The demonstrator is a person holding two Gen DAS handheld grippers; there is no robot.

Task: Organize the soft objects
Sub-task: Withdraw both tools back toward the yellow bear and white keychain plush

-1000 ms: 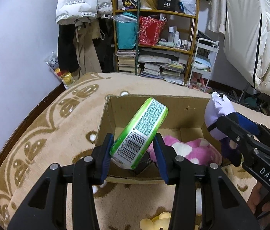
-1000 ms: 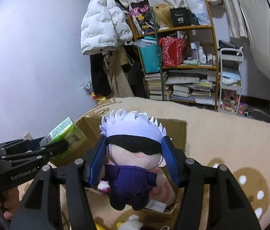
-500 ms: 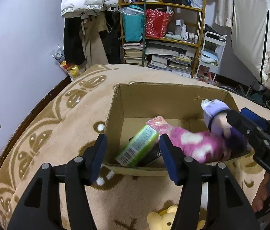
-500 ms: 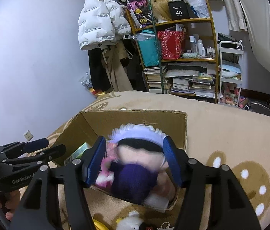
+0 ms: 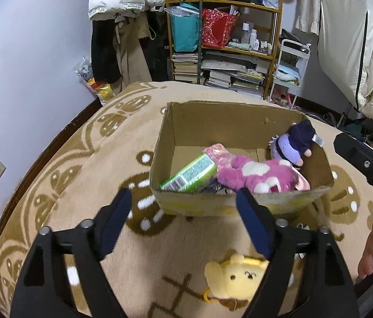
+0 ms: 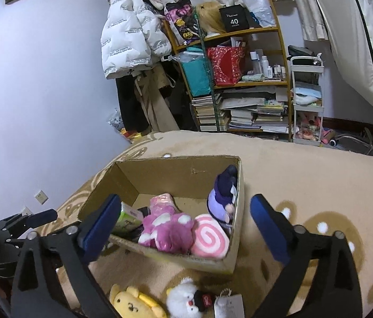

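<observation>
Right wrist: fuzzy pink plush [image 6: 166, 229], corrugated box [image 6: 160, 171].

left hand-held gripper [image 5: 183, 222]: jaws wide, empty | right hand-held gripper [image 6: 185, 225]: jaws wide, empty

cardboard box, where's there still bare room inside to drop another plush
Bare floor shows in the cardboard box at the back left, between the far wall and the green pack. The near half is crowded by the pink plush and swirl cushion; the purple doll fills the back right corner.
</observation>
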